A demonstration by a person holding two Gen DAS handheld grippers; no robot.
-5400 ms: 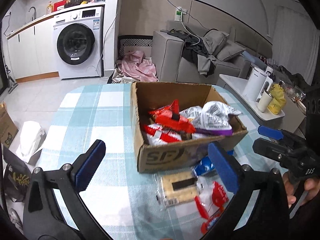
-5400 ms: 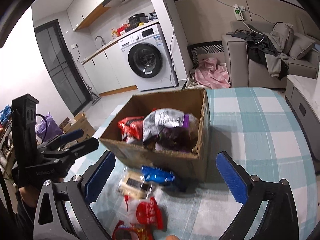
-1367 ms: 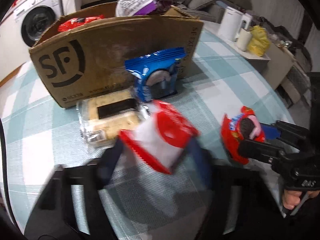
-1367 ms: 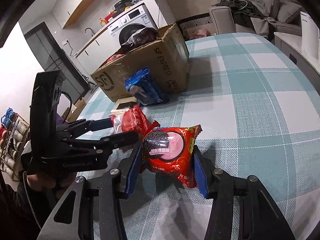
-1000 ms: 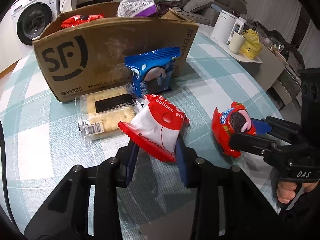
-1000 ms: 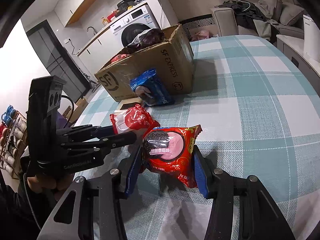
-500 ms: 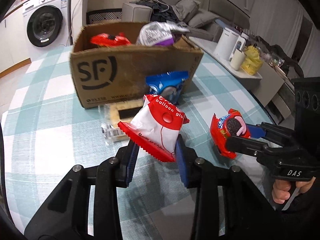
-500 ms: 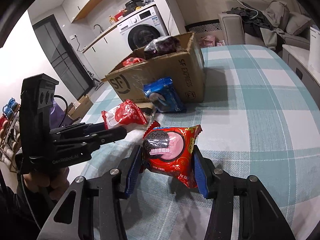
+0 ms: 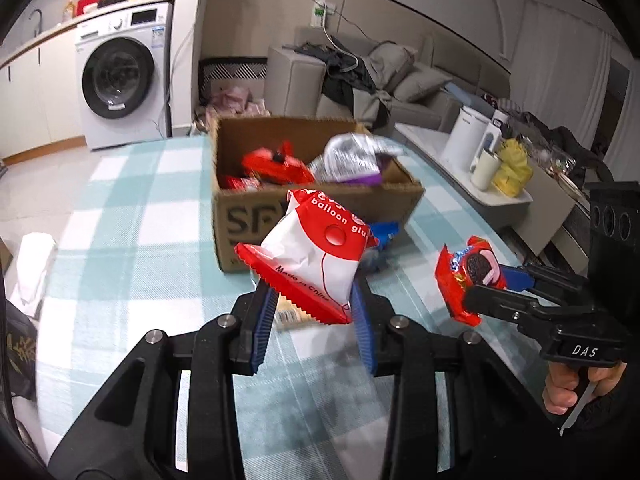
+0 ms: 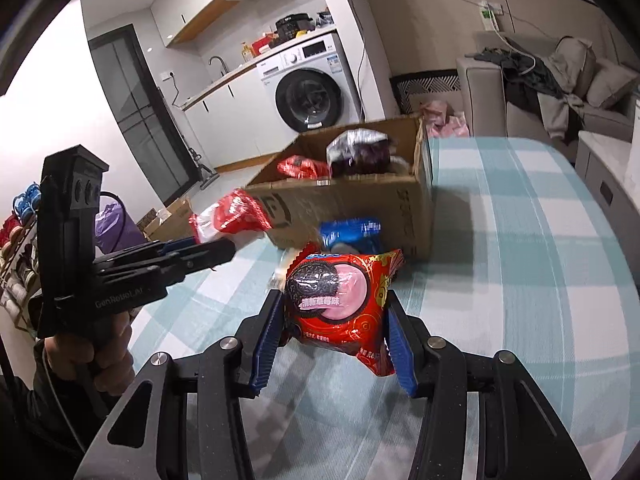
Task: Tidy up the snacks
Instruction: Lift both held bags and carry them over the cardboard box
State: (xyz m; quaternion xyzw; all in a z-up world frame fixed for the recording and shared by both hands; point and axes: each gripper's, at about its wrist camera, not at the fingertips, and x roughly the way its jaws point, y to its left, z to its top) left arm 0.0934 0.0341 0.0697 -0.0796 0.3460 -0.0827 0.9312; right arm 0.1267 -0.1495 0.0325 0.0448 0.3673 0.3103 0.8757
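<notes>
We are pinching a red-and-white balloon-gum packet [image 9: 316, 256] in our left gripper [image 9: 314, 314] and a red cookie packet [image 10: 340, 300] in our right gripper [image 10: 332, 344], both lifted above the checked table [image 9: 120, 208], the cardboard box [image 9: 320, 200] sitting at twelve o'clock.

open-topped box [image 9: 320, 196] half full, checked table [image 9: 128, 240] bare around

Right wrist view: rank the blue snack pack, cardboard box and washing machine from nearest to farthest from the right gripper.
1. blue snack pack, on the table just beyond the right gripper.
2. cardboard box, right behind that pack.
3. washing machine, across the room by the wall.
</notes>
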